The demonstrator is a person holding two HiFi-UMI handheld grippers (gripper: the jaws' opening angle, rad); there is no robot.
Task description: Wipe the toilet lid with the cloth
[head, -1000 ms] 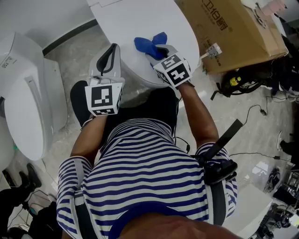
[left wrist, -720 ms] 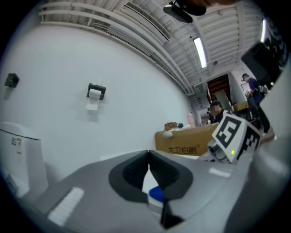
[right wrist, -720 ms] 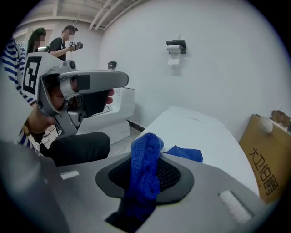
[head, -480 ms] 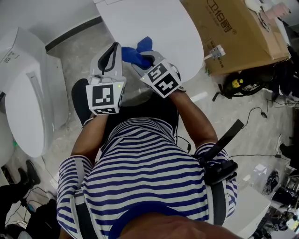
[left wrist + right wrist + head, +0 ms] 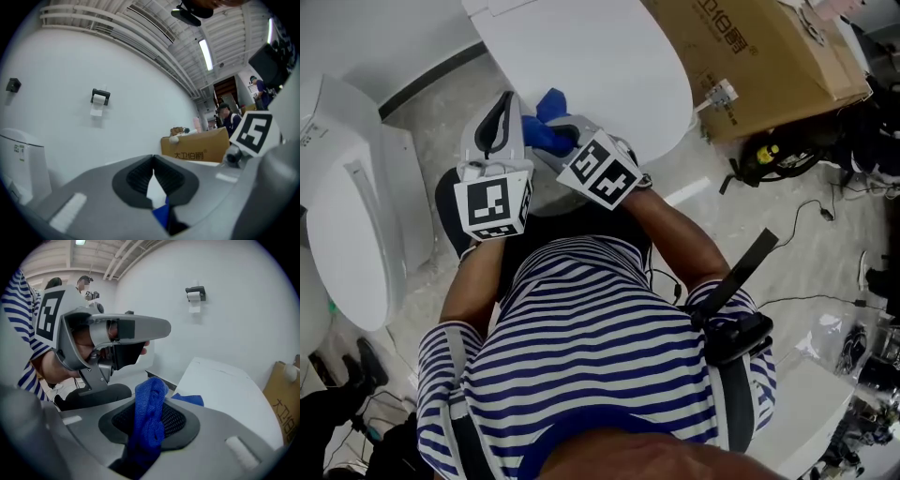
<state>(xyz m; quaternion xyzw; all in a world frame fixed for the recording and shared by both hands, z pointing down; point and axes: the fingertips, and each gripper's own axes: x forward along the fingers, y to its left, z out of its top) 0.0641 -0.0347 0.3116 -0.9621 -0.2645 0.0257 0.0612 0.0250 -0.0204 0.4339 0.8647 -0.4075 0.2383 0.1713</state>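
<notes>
**Head view:** the camera sits above the person's striped shirt (image 5: 600,356) and looks steeply down. The toilet lid (image 5: 591,66) lies at 12 o'clock, the cardboard box (image 5: 769,56) at 1 o'clock, and the left gripper (image 5: 504,103) and right gripper (image 5: 558,141) at 11 o'clock.

**Left gripper view:** the camera rides close behind its jaws and faces low toward the wall.

**Right gripper view:** the camera rides close behind its jaws, with the cloth (image 5: 150,399) directly before the lens and the left gripper near at 10 o'clock.

**Shared coverage:** both gripper views show the paper holder (image 5: 100,97) on the wall. All three views show the box.
</notes>
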